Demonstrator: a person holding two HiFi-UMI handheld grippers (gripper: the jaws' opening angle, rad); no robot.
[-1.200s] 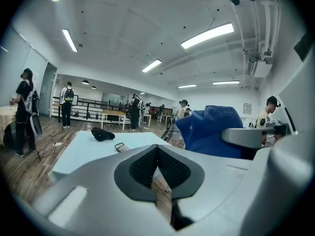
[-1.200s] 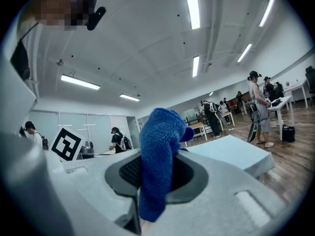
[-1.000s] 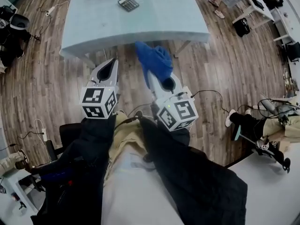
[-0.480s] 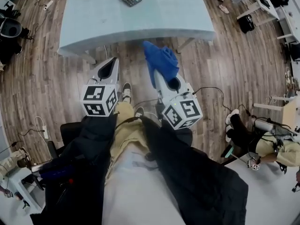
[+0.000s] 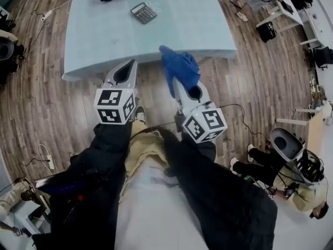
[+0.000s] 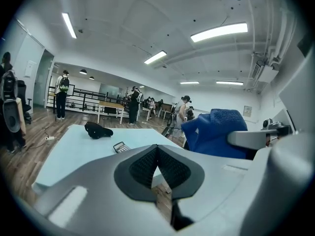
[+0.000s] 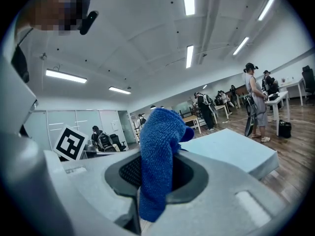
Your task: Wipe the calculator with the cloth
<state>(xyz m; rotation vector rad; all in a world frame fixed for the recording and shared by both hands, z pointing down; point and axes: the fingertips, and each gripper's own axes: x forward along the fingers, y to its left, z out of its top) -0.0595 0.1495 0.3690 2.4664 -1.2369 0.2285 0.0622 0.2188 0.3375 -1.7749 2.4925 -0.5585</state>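
our right gripper [image 5: 177, 85] grips the cloth [image 5: 181, 66], which hides its tips; left gripper [image 5: 131, 63] closed, empty; calculator [image 5: 143, 12] upper centre, inside bench [image 5: 197, 20] edges.

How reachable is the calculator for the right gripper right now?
Probably not yet. The right gripper, shut on the cloth, hangs short of the table; the calculator lies well in from its edge. Nothing blocks the way.
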